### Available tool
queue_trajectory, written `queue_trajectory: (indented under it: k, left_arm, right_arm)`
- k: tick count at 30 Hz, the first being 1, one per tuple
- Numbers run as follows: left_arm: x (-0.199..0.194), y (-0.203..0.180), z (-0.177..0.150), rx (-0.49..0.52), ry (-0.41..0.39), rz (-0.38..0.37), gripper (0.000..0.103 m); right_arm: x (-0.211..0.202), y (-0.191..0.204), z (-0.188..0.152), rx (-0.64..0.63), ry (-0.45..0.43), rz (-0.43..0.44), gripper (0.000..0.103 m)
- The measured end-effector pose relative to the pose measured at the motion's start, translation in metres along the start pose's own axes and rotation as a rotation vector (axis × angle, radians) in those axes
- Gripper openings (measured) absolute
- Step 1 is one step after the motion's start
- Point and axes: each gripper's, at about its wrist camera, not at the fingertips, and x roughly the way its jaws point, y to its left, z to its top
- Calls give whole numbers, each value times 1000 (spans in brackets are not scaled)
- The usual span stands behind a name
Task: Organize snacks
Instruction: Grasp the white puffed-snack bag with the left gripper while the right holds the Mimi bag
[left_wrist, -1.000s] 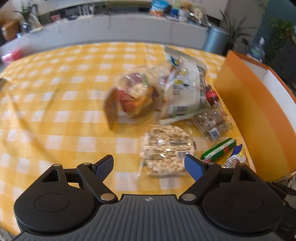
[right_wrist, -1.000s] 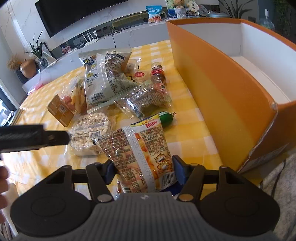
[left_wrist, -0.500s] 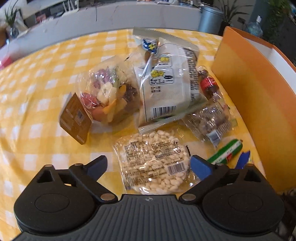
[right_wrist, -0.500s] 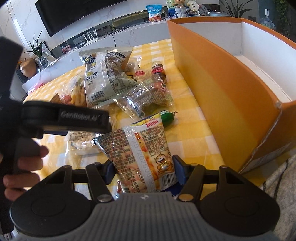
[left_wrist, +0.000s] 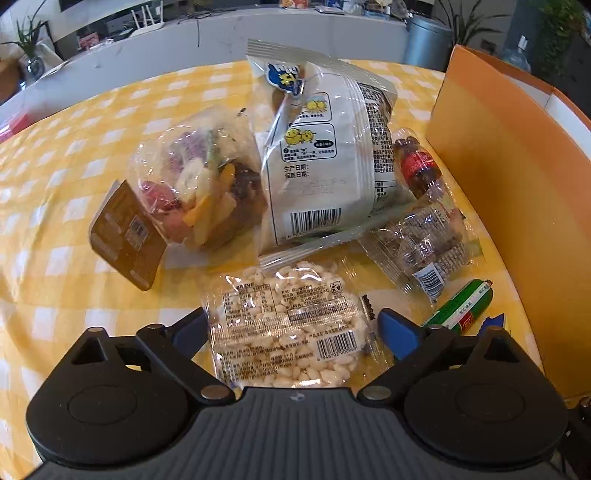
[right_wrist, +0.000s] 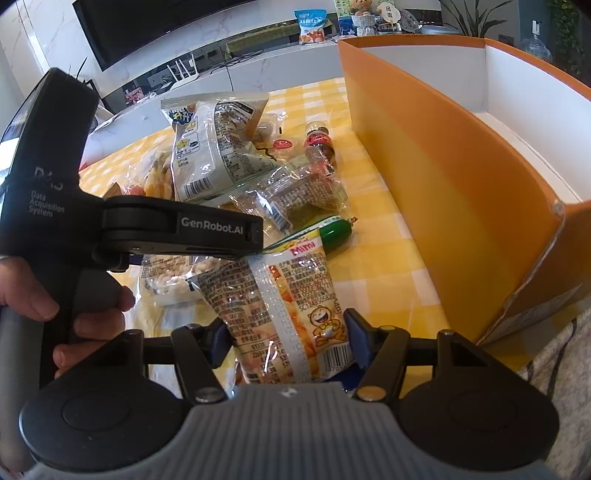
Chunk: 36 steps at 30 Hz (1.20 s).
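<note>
My left gripper (left_wrist: 291, 328) is open, its fingers on either side of a clear pack of puffed rice cake (left_wrist: 284, 325) lying on the yellow checked table (left_wrist: 74, 288). My right gripper (right_wrist: 286, 339) is shut on a Mimi snack bag (right_wrist: 284, 310), held above the table's near edge. The left gripper's body (right_wrist: 129, 229) shows in the right wrist view, over the rice cake pack (right_wrist: 173, 273). Behind lie a large white bag (left_wrist: 325, 170), a mixed dried fruit bag (left_wrist: 199, 192), a dark nut packet (left_wrist: 424, 243), a green sausage (left_wrist: 461, 310) and a small cola bottle (left_wrist: 413, 162).
An open orange box (right_wrist: 443, 147) with a white inside stands on the right of the table, also in the left wrist view (left_wrist: 517, 184). A brown card tag (left_wrist: 125, 236) lies left of the fruit bag. A white counter (left_wrist: 184, 40) runs behind the table.
My left gripper has moved forward and down over the snacks until its open fingers flank the rice cake pack. The right gripper has stayed in place, holding the Mimi bag.
</note>
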Motion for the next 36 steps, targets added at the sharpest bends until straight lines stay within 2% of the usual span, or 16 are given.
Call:
queue_trajectory:
  k: [2, 4, 7, 11, 18, 24, 28, 36]
  left_arm:
    - [-6, 4, -4, -19, -17, -11, 103]
    - [-16, 9, -7, -28, -35, -32, 98]
    - [-37, 17, -17, -27, -52, -63, 98]
    - [-43, 26, -31, -12, -58, -25, 97]
    - [-68, 47, -43, -80, -100, -77, 97]
    - [-101, 63, -46, -133, -152, -147, 97]
    - [-119, 62, -42, -149, -199, -180, 97]
    - [-131, 57, -34, -161, -248, -266, 97]
  right_arm:
    - [-1, -1, 0, 9, -1, 10, 61]
    - [-2, -2, -1, 14, -2, 19, 61]
    - [-3, -1, -2, 3, -9, 17, 61]
    - [-6, 0, -3, -2, -16, 20, 60]
    - [-9, -1, -4, -1, -31, 26, 60]
    - [-26, 7, -9, -66, -97, 73, 60]
    - [-39, 5, -9, -51, -124, 111, 60]
    - [-81, -5, -3, -12, -285, 195, 60]
